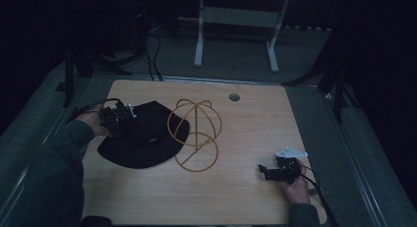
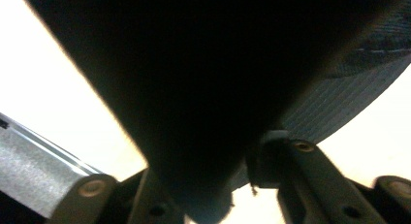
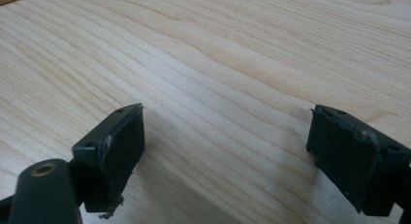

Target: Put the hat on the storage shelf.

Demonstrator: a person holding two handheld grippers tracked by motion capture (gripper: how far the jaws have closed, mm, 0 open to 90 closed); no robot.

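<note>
A black brimmed hat (image 1: 142, 138) lies flat on the left half of the wooden table (image 1: 255, 124). My left gripper (image 1: 129, 114) sits at the hat's far left brim. In the left gripper view the dark fabric (image 2: 203, 78) narrows down between the two jaws, which pinch it, so the left gripper (image 2: 208, 180) is shut on the brim. A gold wire hat frame (image 1: 196, 133) lies against the hat's right side. My right gripper (image 1: 261, 172) rests low near the table's front right, open, with bare wood between its pads (image 3: 225, 132).
A round cable hole (image 1: 234, 97) sits near the table's far edge. Beyond the table stand the white legs of another desk (image 1: 199, 40) and dark stands at both sides. A metal rail (image 2: 39, 161) runs along the table's left edge.
</note>
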